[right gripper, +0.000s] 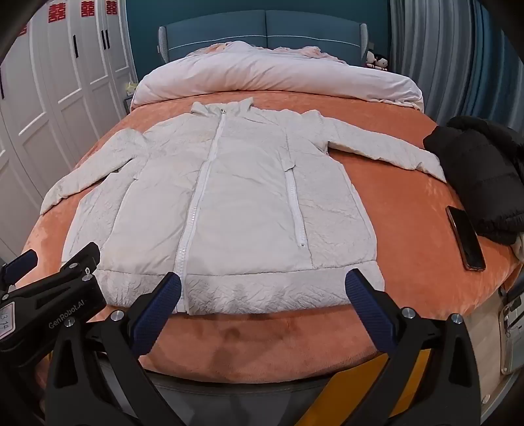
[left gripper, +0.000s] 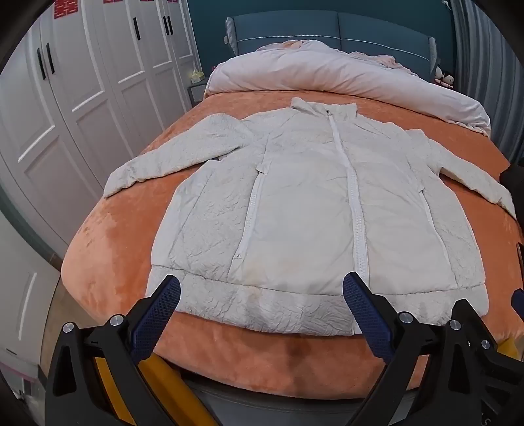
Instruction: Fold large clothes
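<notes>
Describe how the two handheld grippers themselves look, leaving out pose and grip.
Both the left gripper and right gripper have angular black frames, silver round bolts, blue textured fingers and yellow parts beneath. The left one's side reads "GenRobot.AI" in the right wrist view. No sleeves or cables show.

"GenRobot.AI" in grey letters along the black plastic body of the left gripper [right gripper: 19,262], seen from the right wrist; beside it, a small white label with "13 14" [right gripper: 6,319]. Red double-happiness paper cutouts [right gripper: 56,12] on white panelled wardrobe doors [right gripper: 65,82].
</notes>
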`<state>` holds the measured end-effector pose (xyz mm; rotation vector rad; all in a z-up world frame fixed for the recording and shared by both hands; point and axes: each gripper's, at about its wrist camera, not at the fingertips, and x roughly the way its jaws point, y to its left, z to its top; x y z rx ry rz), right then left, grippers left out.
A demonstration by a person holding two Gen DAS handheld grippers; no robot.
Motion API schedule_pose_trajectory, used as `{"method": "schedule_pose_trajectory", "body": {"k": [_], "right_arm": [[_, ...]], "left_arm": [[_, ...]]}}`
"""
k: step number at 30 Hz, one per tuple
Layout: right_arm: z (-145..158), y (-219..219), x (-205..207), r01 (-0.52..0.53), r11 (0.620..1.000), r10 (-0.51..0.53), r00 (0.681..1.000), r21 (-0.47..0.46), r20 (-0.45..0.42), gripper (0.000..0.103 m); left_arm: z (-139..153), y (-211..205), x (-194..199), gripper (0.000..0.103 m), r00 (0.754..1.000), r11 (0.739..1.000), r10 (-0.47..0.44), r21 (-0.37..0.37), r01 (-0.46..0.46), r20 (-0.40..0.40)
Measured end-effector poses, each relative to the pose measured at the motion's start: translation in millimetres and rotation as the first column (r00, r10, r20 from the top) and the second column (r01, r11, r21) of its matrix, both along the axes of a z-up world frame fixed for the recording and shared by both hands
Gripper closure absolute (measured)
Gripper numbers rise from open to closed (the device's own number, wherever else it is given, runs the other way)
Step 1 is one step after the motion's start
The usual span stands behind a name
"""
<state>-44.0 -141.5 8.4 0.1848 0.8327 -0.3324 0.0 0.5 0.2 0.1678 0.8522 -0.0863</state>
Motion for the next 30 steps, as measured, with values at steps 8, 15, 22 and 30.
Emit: {"method": "schedule_pose_trajectory", "body": {"k": [8, 15, 22, 30], "right_arm": [[4.2, 0.0, -1.8, 0.0, 1.0, 0.0, 1.0, 0.003, -0.006, 0.005], [5.8, -4.6, -3.6, 0.002, 1.0, -0.002, 1.0, 0.003, -0.006, 0.005], [17.7, -5.3, -7.6, 0.009, 1.0, -0.009, 1.0, -0.008, -0.006, 0.005], [20.6, -4.5, -3.5, 0.008, 1.0, -0.008, 1.0, -0.013, -0.003, 0.005]], "left_arm": [[3.8, 5.6, 0.9, 0.006, 1.0, 1.0, -0.008, 0.008, 0.008, -0.013], [7.9, -5.4, -3.0, 0.008, 1.0, 1.0, -0.021, 0.023, 0.022, -0.014], [13.4, -10.7, -2.1, 0.008, 1.0, 0.999, -0.026, 0.023, 0.027, -0.015], [17.4, -14.1, 2.9, 0.008, 1.0, 1.0, -0.015, 0.023, 0.015, -0.016]]}}
